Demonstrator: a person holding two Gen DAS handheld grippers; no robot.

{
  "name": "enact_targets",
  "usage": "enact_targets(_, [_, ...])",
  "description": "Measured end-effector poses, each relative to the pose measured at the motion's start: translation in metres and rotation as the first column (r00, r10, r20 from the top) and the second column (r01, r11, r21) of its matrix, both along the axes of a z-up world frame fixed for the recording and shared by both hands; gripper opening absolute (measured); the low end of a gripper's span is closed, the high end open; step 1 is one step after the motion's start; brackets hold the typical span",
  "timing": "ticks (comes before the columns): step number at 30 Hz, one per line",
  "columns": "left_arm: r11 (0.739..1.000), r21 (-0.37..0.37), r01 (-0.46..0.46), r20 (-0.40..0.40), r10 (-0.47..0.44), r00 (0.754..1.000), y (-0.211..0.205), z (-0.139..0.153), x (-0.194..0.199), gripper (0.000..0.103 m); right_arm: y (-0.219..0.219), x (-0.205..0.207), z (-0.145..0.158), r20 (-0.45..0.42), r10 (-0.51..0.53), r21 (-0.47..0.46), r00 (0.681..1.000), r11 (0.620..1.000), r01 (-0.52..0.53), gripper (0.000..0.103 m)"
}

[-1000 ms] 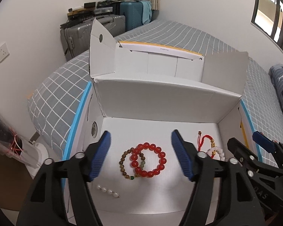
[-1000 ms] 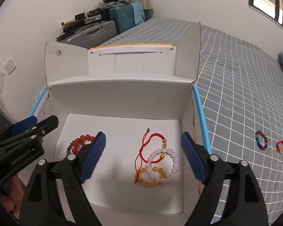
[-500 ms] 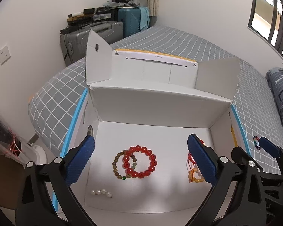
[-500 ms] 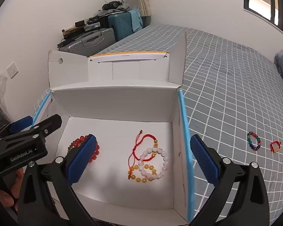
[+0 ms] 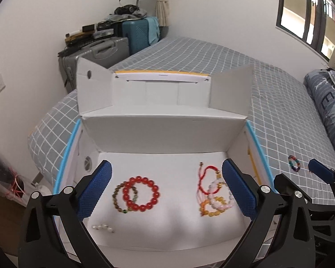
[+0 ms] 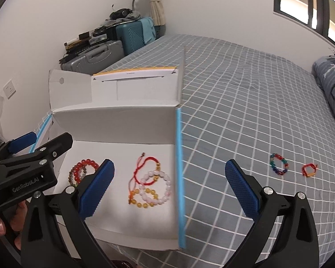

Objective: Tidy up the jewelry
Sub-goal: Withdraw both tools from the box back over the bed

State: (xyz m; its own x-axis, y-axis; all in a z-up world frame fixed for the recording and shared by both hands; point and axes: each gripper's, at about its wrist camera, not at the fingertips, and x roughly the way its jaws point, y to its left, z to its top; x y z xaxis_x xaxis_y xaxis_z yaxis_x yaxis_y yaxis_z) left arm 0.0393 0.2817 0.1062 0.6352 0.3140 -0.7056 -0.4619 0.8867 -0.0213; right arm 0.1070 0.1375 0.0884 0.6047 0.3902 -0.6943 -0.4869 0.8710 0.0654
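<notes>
Two bracelets are left outside the white box point(image 6: 131, 122): a multicoloured bead bracelet point(image 6: 278, 164) and a small red cord bracelet point(image 6: 310, 170), lying near each other on the grey checked bedspread point(image 6: 245, 93), well apart from the box's blue-edged right wall. Inside the box, a red bead bracelet point(image 5: 143, 195) overlapping a brown one, a short pearl strand point(image 5: 103, 227) and a heap of red cord, pink and amber bracelets point(image 5: 213, 195) are already gathered. The step in hand is judged to be the fetching of the next loose piece. The right gripper point(image 6: 167, 186) is held wide open with nothing between its pads, straddling the box wall; the left gripper point(image 5: 166, 188) is likewise wide open and empty above the box floor. A reach to the right and a descent over the multicoloured bracelet would be called for next. Compared with a second ago, both grippers have been drawn back and raised, and the right view has been swung toward the bedspread.
</notes>
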Motion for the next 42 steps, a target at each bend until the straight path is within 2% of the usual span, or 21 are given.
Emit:
enact_targets(7, [1.000, -0.007, 0.026, 0.022, -0.026, 0.999, -0.025, 0.008, 0.006, 0.097, -0.036, 0.000, 0.008, 0.011, -0.046, 0.010, 0.999, 0.999, 0.046, 0.095])
enact_targets(15, [0.995, 0.004, 0.098, 0.024, -0.098, 0.995, -0.067, 0.013, 0.019, 0.097, -0.093, 0.003, 0.016, 0.016, -0.128, 0.020, 0.992, 0.992, 0.128, 0.095])
enact_targets(27, [0.974, 0.035, 0.223, 0.007, -0.223, 0.975, -0.153, 0.019, 0.051, 0.097, -0.185, 0.018, 0.010, 0.004, -0.270, 0.012, 0.963, 0.963, 0.269, 0.095])
enact_targets(34, [0.946, 0.029, 0.322, -0.034, -0.321, 0.947, -0.209, 0.015, 0.091, 0.097, -0.236, 0.044, -0.005, -0.023, -0.362, -0.027, 0.932, 0.932, 0.362, 0.095])
enact_targets(39, [0.934, -0.020, 0.356, -0.081, -0.357, 0.931, -0.234, -0.005, 0.131, 0.097, -0.265, 0.075, -0.018, -0.041, -0.411, -0.065, 0.911, 0.911, 0.408, 0.095])
enact_targets(42, [0.933, -0.023, 0.360, -0.106, -0.361, 0.927, -0.245, -0.017, 0.156, 0.097, -0.279, 0.095, -0.027, -0.061, -0.428, -0.074, 0.901, 0.903, 0.424, 0.095])
